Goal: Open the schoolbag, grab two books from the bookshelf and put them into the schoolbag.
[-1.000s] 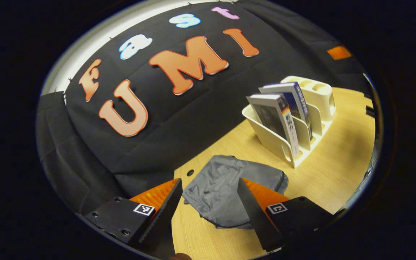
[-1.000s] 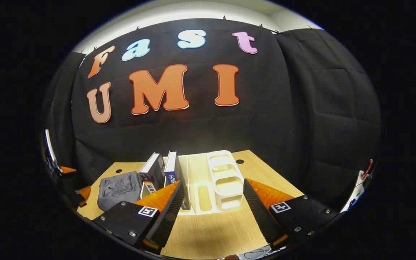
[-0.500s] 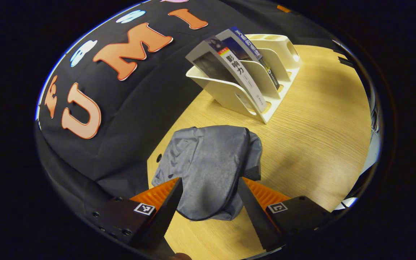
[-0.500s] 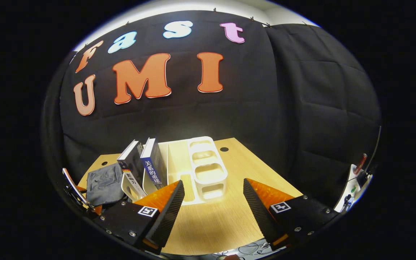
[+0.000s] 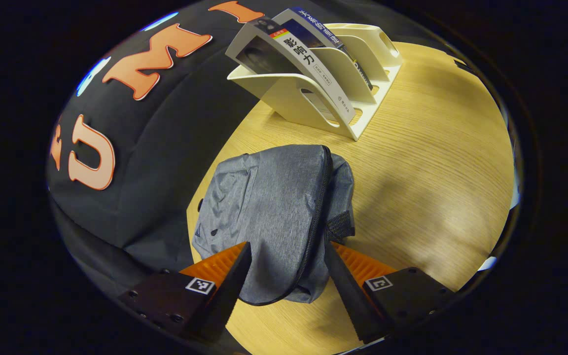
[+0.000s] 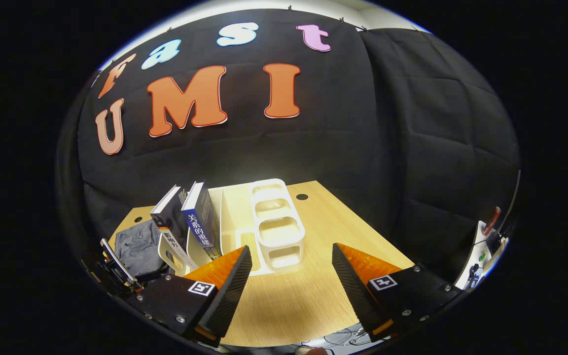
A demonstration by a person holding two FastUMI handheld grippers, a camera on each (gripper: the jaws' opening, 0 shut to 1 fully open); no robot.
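In the left gripper view the left claw (image 5: 284, 276), spread apart, straddles the zipped schoolbag (image 5: 274, 212) at the table's wall-side edge (nothing opened yet), while in the right gripper view the right claw (image 6: 291, 281) gapes empty before both books (image 6: 185, 222) in the bookshelf (image 6: 276, 231).

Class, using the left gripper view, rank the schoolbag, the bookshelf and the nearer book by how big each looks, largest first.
1. Schoolbag, though it lies closest to the camera, which enlarges it.
2. Bookshelf.
3. Nearer book, partly hidden in its slot.
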